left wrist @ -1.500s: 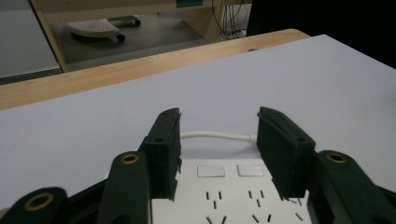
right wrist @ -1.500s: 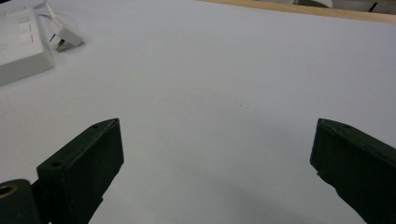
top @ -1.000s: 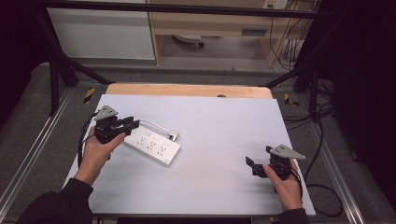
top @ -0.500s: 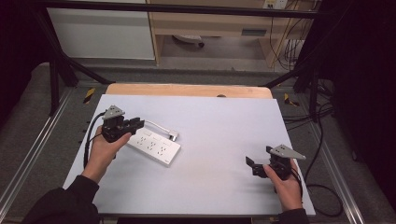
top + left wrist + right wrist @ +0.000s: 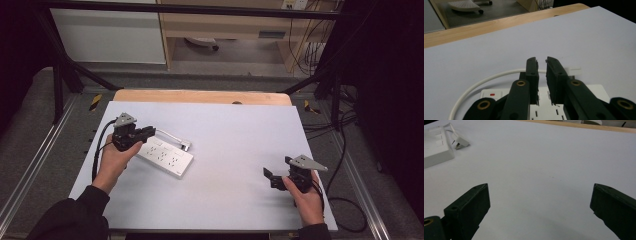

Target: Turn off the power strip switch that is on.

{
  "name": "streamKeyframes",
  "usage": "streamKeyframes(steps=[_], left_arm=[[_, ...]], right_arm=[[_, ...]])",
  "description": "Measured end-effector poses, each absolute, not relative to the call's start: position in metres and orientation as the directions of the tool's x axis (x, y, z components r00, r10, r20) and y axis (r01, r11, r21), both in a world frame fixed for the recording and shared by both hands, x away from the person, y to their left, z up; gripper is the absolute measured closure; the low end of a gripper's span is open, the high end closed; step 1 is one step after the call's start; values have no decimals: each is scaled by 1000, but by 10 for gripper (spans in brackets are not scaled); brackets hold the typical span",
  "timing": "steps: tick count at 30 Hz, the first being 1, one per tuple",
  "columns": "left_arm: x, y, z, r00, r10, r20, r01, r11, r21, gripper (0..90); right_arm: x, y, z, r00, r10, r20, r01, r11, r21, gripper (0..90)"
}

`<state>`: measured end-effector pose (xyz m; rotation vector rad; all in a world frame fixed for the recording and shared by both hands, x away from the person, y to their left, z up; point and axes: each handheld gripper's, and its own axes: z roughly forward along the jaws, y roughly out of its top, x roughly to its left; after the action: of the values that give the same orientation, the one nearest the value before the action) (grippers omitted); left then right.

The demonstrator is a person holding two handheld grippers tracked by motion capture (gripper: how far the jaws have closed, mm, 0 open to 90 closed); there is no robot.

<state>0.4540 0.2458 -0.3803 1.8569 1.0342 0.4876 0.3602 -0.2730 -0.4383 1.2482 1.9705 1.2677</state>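
On a pale grey-white table sheet [image 5: 240, 130], left of centre: a white rectangular plastic power strip [image 5: 167, 157]. Lies flat and slantwise, socket face up, one end toward the left edge, the other toward the middle of the sheet. Carries a small red mark near the end seen in the left gripper view [image 5: 541, 112]. Shows as a white block at the far upper left corner of the right gripper view [image 5: 436, 147].

From the strip's far side: a thin white round cable [image 5: 167, 134]. Curves in an arc across the sheet [image 5: 486, 80] and ends in a white plug [image 5: 185, 146] that rests on the sheet just beside the strip's far long edge [image 5: 461, 142].

Over the strip's left end: the left gripper [image 5: 150, 131], gripped by the left hand [image 5: 117, 157]. Points across the strip toward the cable. Black jaws just closing, now nearly together with a narrow slit left [image 5: 541, 62]. Nothing pinched between the pads; strip below them, cable and plug beyond the tips. Cannot tell whether the tips touch the strip.

Near the right front corner of the sheet, well apart from the strip: the right gripper [image 5: 270, 176], in the right hand [image 5: 307, 200]. Points leftward over bare sheet. Jaws spread wide [image 5: 541, 195], with nothing between them.

Along the far side of the sheet: a light wooden table edge [image 5: 200, 96].
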Motion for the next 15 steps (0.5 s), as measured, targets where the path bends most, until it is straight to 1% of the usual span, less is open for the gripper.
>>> streamKeyframes(steps=[15], left_arm=[[461, 246, -388, 564, 821, -86, 469, -232, 852, 864]], right_arm=[[360, -273, -438, -469, 880, 77, 433, 152, 889, 32]])
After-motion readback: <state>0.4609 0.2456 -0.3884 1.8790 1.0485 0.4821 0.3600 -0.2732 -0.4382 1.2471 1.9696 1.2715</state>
